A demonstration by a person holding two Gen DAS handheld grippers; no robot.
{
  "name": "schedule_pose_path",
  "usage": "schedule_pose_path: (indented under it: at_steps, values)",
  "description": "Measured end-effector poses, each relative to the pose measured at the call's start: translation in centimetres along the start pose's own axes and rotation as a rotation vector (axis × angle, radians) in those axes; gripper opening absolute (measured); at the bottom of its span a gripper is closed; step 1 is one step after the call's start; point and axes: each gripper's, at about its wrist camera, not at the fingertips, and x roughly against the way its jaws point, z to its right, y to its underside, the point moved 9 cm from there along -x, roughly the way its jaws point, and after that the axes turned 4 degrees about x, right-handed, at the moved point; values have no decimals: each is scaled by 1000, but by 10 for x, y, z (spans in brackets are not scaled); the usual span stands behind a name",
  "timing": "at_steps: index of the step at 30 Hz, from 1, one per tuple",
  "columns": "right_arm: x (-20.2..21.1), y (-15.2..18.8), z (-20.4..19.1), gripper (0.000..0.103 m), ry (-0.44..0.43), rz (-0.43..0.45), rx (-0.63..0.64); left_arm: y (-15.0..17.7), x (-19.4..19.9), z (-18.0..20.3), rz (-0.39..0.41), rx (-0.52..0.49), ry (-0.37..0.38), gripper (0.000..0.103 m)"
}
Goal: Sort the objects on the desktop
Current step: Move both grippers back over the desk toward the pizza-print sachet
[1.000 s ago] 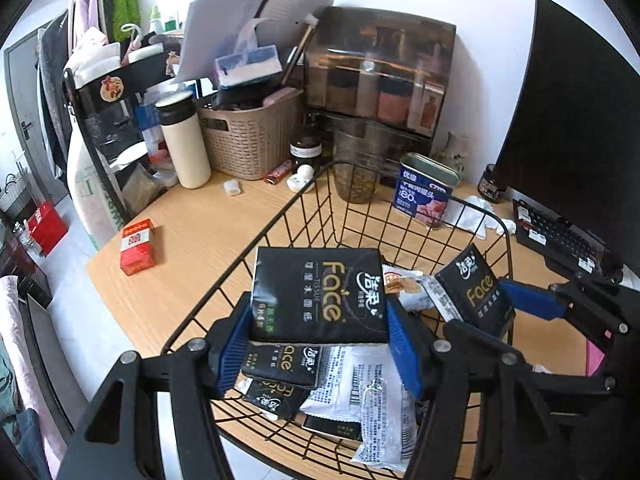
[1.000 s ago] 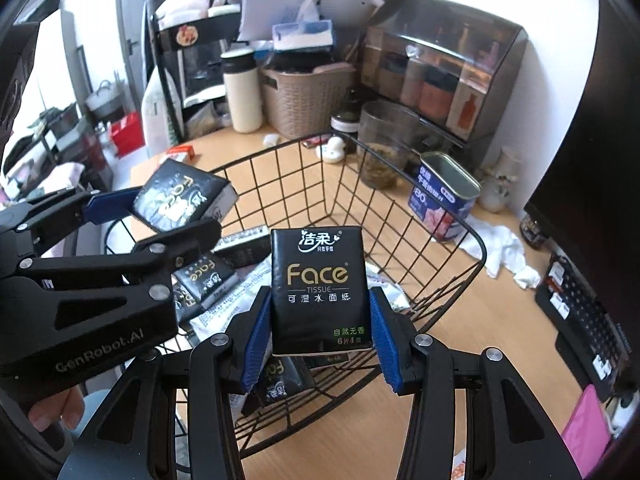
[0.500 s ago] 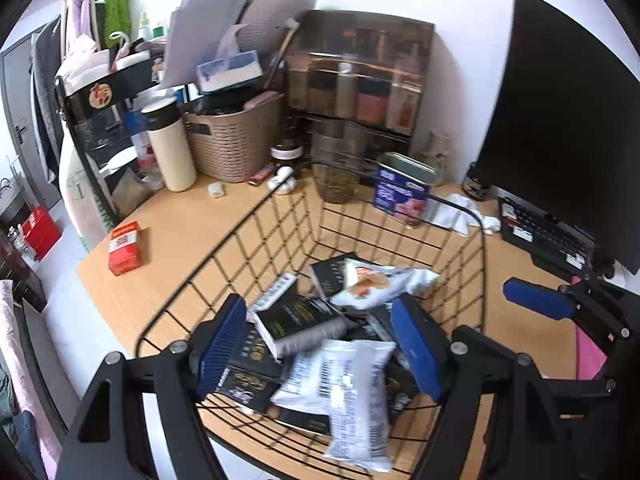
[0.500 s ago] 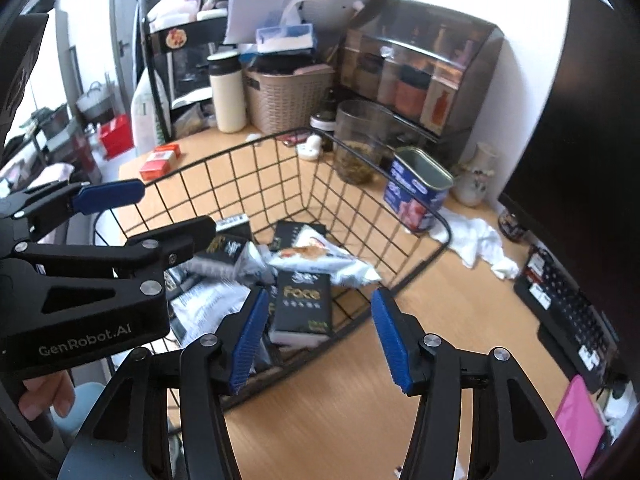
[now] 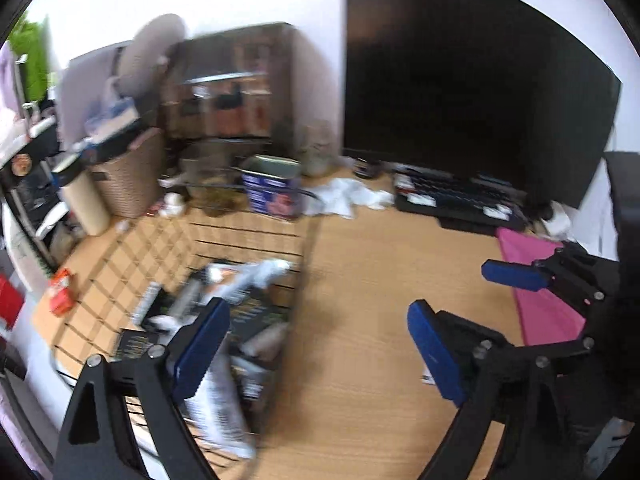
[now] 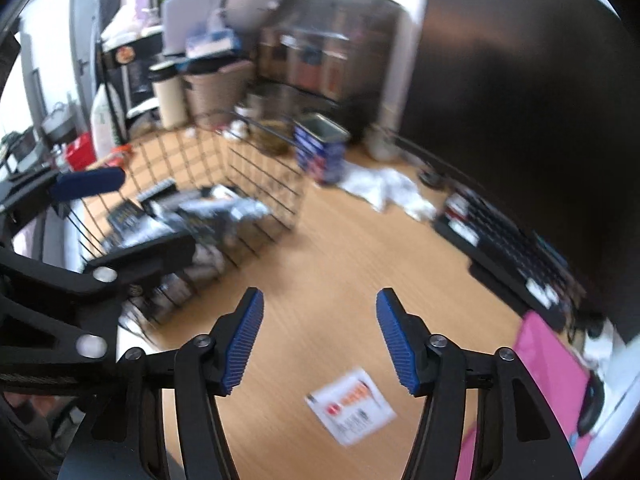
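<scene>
A black wire basket (image 5: 248, 232) (image 6: 260, 184) holds black tissue packs (image 5: 256, 312) (image 6: 128, 212) and white snack packets (image 5: 224, 412). My left gripper (image 5: 318, 306) hangs over the basket's right rim and the bare wood beside it. Its jaws are opening and nothing is between them. My right gripper (image 6: 320, 296) is over the wooden desk to the right of the basket, also opening and empty. A small white sachet with red print (image 6: 352, 404) lies on the desk just below its fingers. Both views are blurred by motion.
A blue tin (image 5: 272, 196) (image 6: 320, 152) stands behind the basket beside crumpled white tissue (image 5: 348, 196). A keyboard (image 5: 456, 200) and dark monitor (image 5: 460, 80) fill the right. A pink pad (image 5: 536, 280) lies near the right edge, a woven bin (image 5: 128, 176) and red box (image 5: 62, 292) to the left.
Both grippers let go of their black tissue packs, which now lie in the basket. Both hands then swung right, away from the basket, with their jaws spreading wider.
</scene>
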Motion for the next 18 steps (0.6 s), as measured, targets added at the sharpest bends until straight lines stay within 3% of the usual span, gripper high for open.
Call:
schedule_pose_path:
  at_steps: [5,13,18]
  values:
    - [-21,56,36,60,20,-104,-50,33,-37,42,-124,-84,48,92]
    - [-68,115,40,60,-23,-240,-22,75,-80,46,-265,-216,-174,92]
    - [-77,116,44,61,-62,-234,-57,86,-88,44,-310,-120,-67,92]
